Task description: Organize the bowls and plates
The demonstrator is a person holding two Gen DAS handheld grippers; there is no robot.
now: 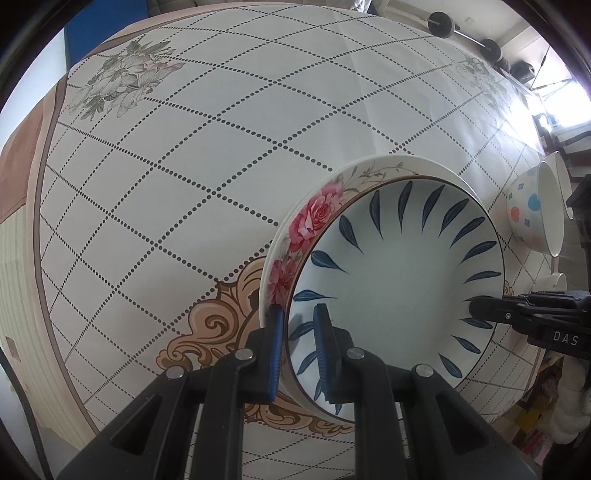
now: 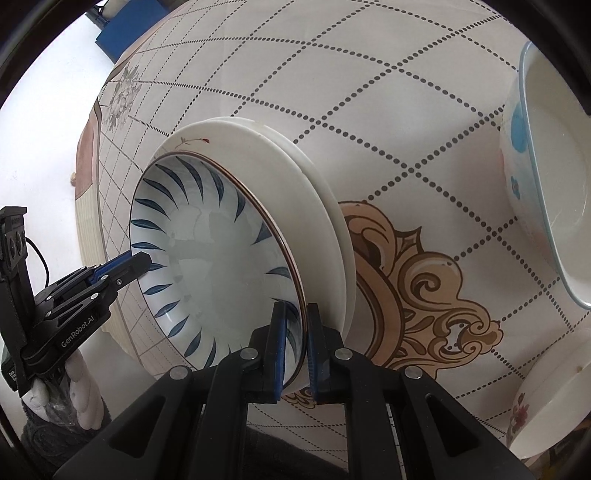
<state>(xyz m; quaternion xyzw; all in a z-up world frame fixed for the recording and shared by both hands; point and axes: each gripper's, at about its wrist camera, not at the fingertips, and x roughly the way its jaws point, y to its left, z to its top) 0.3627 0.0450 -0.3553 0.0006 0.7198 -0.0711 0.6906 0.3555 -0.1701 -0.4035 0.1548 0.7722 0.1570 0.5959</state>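
Observation:
A white bowl with blue leaf strokes (image 1: 399,291) sits on a rose-patterned plate (image 1: 314,218), which lies on a plain white plate beneath. My left gripper (image 1: 299,354) is shut on the blue-leaf bowl's rim, one finger inside and one outside. My right gripper (image 2: 295,347) is shut on the opposite rim of the same bowl (image 2: 214,258). The stacked plates (image 2: 317,206) show in the right wrist view. Each gripper shows in the other's view: the right one (image 1: 476,308), the left one (image 2: 142,264).
The table carries a diamond-dotted cloth (image 1: 221,147) with a tan scroll motif. A dotted bowl (image 1: 532,210) stands to the right, large in the right wrist view (image 2: 539,177). A small flowered bowl (image 2: 546,410) lies at the lower right. Barbells (image 1: 461,33) lie beyond the table.

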